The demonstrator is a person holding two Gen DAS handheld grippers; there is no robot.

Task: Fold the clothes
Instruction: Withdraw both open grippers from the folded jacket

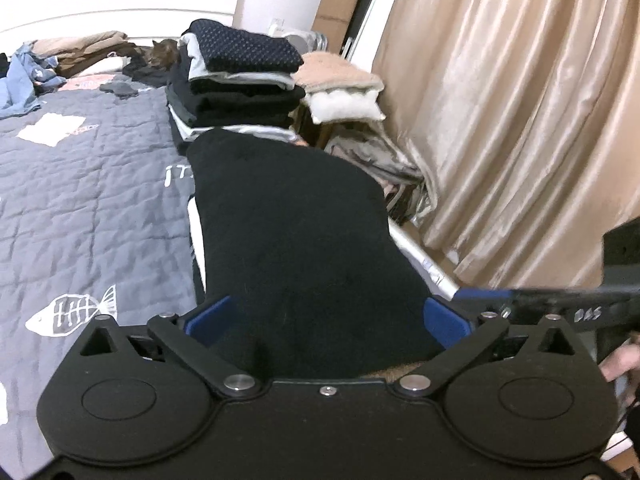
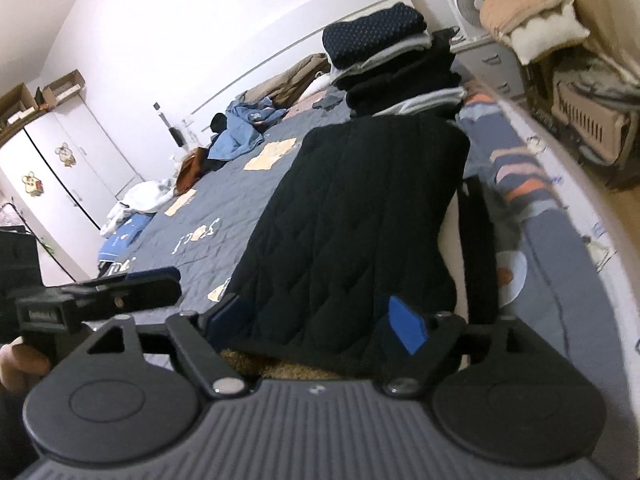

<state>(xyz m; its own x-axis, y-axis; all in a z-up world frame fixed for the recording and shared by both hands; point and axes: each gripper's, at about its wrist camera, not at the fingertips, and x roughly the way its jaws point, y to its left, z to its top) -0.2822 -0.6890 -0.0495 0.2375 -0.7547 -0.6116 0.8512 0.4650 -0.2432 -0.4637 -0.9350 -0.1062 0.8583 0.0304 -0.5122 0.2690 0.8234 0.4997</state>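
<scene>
A folded black quilted garment (image 1: pixel 288 220) (image 2: pixel 360 208) lies flat on the grey-blue quilted bed (image 1: pixel 80 200) (image 2: pixel 224 200), near its right edge. My left gripper (image 1: pixel 328 318) stands open at the garment's near end, blue pads wide apart on either side of it. My right gripper (image 2: pixel 320 324) is also open over the near edge, the cloth lying loose between its pads. Behind the garment stands a stack of folded clothes (image 1: pixel 240 80) (image 2: pixel 396 60) with a dotted navy piece on top. Each view shows the other gripper at its side, blurred.
Beige curtains (image 1: pixel 520 120) hang close on the right. A beige blanket and white cushion (image 1: pixel 340 80) sit beyond the bed's edge, near a fan (image 2: pixel 472 0) and a pet carrier (image 2: pixel 592 120). Unfolded blue denim (image 2: pixel 240 132) and other clothes lie at the far side; a white wardrobe (image 2: pixel 60 168) stands behind.
</scene>
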